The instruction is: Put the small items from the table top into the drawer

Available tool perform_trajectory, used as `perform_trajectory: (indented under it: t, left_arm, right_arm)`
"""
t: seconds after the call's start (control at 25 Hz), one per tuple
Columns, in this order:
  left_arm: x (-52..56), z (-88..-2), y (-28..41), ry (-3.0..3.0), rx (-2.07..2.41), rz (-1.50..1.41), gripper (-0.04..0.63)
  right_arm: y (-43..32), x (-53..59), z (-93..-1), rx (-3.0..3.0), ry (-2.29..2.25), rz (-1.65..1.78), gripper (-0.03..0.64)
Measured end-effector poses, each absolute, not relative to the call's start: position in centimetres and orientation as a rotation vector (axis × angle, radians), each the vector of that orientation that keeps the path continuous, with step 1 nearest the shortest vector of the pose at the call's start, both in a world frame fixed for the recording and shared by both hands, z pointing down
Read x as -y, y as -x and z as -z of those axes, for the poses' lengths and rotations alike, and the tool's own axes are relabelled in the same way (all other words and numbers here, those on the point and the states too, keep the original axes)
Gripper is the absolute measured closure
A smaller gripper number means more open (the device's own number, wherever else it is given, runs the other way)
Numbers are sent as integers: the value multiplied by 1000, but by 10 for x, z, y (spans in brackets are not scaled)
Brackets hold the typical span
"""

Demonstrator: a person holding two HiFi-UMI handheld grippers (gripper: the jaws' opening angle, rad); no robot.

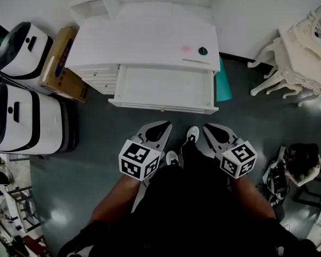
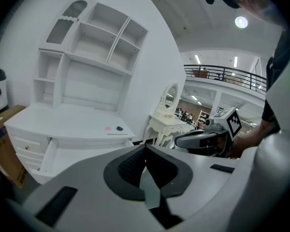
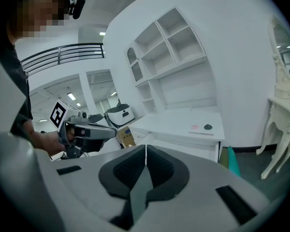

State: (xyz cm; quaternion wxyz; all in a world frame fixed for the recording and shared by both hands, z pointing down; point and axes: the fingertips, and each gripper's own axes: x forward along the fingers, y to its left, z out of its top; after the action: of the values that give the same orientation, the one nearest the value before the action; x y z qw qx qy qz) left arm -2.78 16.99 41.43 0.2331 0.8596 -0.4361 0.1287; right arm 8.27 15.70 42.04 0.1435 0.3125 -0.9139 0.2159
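Nearest to the head camera are the person's dark-clad legs and white shoes on the grey floor. Just ahead of the knees both tongs point toward 12 o'clock. The left gripper sits at 11 o'clock from the shoes and the right gripper at 1 o'clock, well apart from the furniture. In the left gripper view the left gripper is clenched, its dark ribbed pads meeting along one seam with only each other between them. The right gripper view shows the right gripper clenched in the same way. Beyond the tongs, at 12 o'clock, the drawer of the white desk stands pulled out toward the person, its pale bottom showing. Behind it lies the desk top. The task's small items rest on it near its 1 o'clock corner: a pink item, just beside it at 3 o'clock a dark green round item, and a thin strip near the front edge at their 6 o'clock. A teal object leans at the desk's right side. At 10 o'clock a cardboard box stands against the desk, with white-and-black machines farther left. At 2 o'clock an ornate white dressing table stands apart. Farthest back, open white shelves rise from the desk against the wall.
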Motion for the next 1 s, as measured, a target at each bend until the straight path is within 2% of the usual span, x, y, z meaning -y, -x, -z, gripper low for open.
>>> perform_trajectory:
  t: [1.0]
  left_arm:
    - [-88, -422, 33, -2310, 1230, -431, 592]
  right_arm:
    - [-78, -63, -431, 2672, -900, -697, 589]
